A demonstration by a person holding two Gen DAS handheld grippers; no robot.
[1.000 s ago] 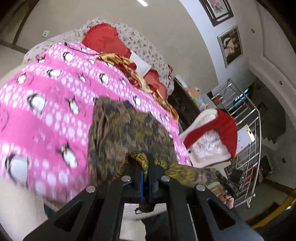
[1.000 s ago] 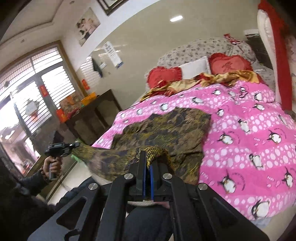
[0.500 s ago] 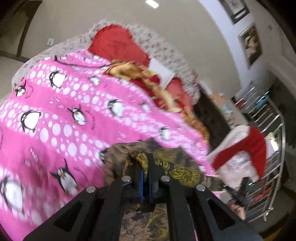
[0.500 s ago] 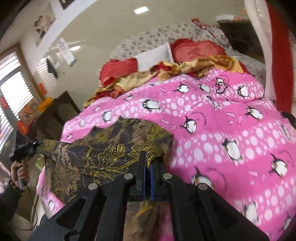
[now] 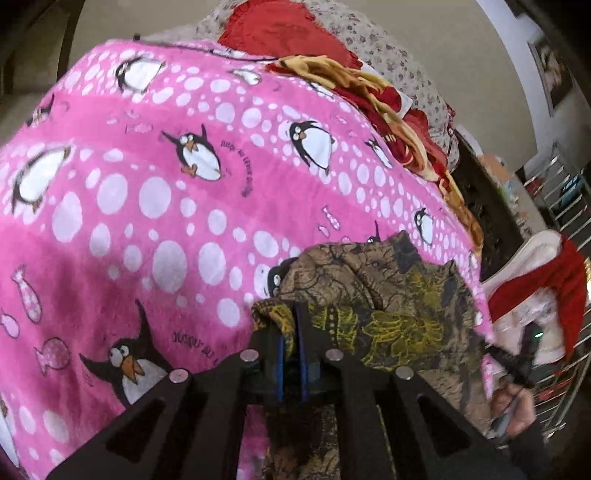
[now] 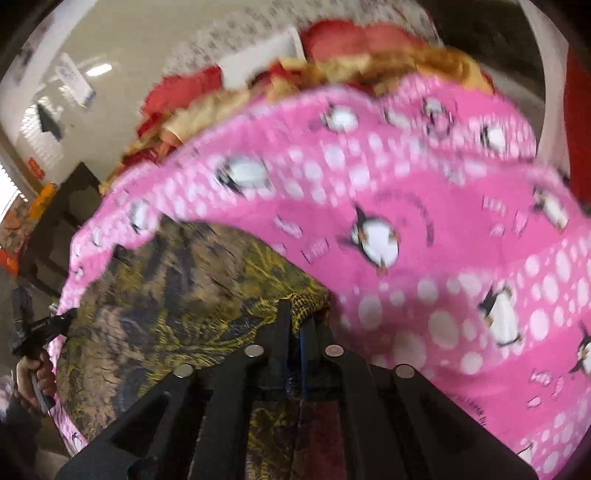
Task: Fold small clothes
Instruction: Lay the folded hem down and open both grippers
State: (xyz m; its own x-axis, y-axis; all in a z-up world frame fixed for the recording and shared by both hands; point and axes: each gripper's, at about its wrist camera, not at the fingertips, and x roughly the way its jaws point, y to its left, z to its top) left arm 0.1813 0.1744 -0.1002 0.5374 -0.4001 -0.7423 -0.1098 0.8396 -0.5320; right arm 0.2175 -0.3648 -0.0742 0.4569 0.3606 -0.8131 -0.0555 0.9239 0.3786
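Two grippers each pinch a corner of one brown and yellow patterned cloth [image 5: 388, 306], and that cloth lies on the pink penguin blanket [image 5: 147, 192] that covers the bed.

The left gripper [image 5: 290, 325] has its jaws squeezed tight on a bunched edge of the cloth. Just ahead of these jaws and off to their right, the cloth sits in a lumpy double layer. To their left there is only bare blanket.

The right gripper [image 6: 297, 317] also has its jaws shut tight on a yellow edge of the same cloth [image 6: 177, 295]. Here the cloth spreads out to the left of the jaws, and the blanket [image 6: 424, 221] rolls away to their right. This view is blurry.

I think the first fold is close to done: the held edge looks brought over onto the rest of the cloth. What is left is to lay that edge flat, let go, smooth the lumps, and likely fold it again.

Far ahead of the jaws, red pillows [image 5: 284, 33] and a gold and red cover [image 5: 388, 107] are piled at the head of the bed, well apart from the cloth. Nothing lies on the blanket near it, so nothing blocks the fold.
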